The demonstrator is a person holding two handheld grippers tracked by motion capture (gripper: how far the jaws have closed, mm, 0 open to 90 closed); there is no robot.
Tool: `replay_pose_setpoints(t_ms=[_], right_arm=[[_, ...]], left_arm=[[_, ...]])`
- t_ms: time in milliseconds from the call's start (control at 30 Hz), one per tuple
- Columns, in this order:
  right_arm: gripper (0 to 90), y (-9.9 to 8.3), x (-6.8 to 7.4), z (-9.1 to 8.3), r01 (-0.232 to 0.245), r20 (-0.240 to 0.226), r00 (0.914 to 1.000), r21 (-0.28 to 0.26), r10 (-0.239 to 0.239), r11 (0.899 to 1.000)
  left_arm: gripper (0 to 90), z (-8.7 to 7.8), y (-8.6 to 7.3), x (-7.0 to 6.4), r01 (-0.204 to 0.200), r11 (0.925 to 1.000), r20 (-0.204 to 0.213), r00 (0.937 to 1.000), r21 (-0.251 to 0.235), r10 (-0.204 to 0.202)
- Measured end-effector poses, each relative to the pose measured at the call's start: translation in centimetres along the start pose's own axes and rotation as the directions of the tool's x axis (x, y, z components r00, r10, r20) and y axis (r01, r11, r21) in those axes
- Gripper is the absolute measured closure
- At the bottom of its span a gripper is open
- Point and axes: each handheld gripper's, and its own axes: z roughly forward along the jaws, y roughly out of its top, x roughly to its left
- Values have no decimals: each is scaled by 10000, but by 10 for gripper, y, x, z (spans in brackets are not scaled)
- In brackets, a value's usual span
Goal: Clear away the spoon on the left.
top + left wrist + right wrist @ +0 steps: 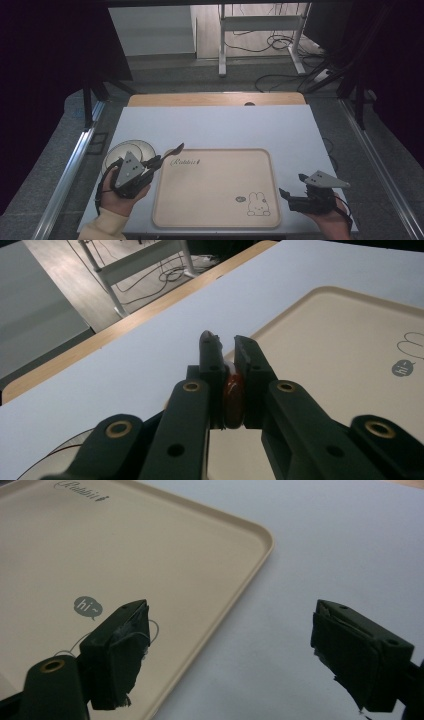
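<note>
Left tool (161, 161) clenched on dark utensil (175, 148), long axis pointing over tray (215, 220) corner; right tool (291, 186) released, beside tray's opposite edge.

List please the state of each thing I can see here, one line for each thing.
Left gripper: shut on a small reddish-brown object, held over the tray's left edge.
Right gripper: open, fingers wide apart, holding nothing.
Tray: flat on the table, nothing on it.
Plate: on the table left of the tray, partly hidden by the left gripper.
Table: white top, bare behind the tray.
</note>
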Motion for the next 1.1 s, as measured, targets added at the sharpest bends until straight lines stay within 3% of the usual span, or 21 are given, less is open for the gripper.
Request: replay_pose_setpoints(t_ms=[1100], right_arm=[[162, 0, 0, 0, 36, -8, 10000, 6, -36, 10000]], left_arm=[[844, 27, -8, -19, -430, 9966, 440, 9982, 702, 400]])
